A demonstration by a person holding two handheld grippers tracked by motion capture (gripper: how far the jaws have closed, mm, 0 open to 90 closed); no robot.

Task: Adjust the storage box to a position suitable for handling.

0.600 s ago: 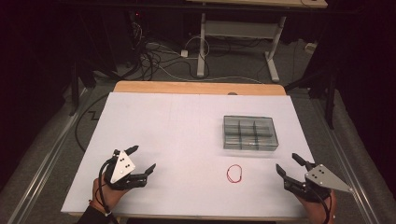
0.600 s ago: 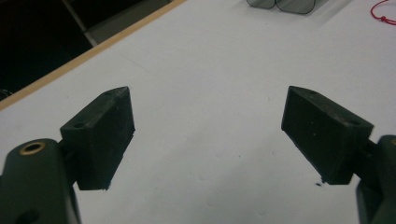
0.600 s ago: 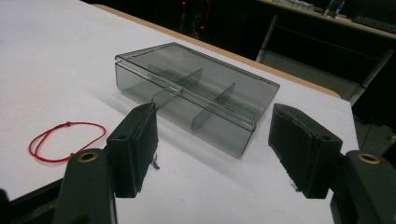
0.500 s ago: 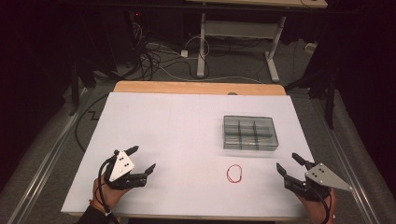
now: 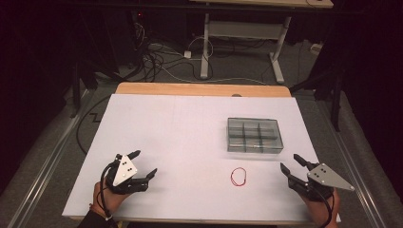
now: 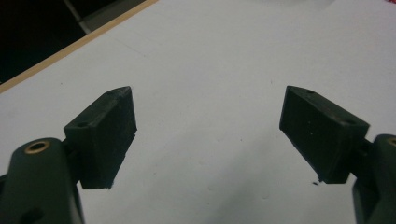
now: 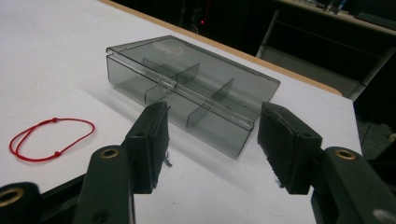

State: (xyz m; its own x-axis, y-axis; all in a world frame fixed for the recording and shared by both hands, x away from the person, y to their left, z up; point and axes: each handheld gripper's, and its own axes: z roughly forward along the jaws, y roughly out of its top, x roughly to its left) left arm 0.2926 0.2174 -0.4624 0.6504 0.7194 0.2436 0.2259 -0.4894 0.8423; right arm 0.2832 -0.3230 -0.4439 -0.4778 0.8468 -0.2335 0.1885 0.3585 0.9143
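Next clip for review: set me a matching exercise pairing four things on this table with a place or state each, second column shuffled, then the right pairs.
Things:
1. red cord loop
2. compartment box
3. left gripper
4. right gripper

Places or states:
A. smoky clear plastic, lid shut
B. open, over bare white table near its left front corner
C. lying flat between the two grippers, in front of the box
D. open, pointing toward the box

Pairs: 1-C, 2-A, 3-B, 4-D
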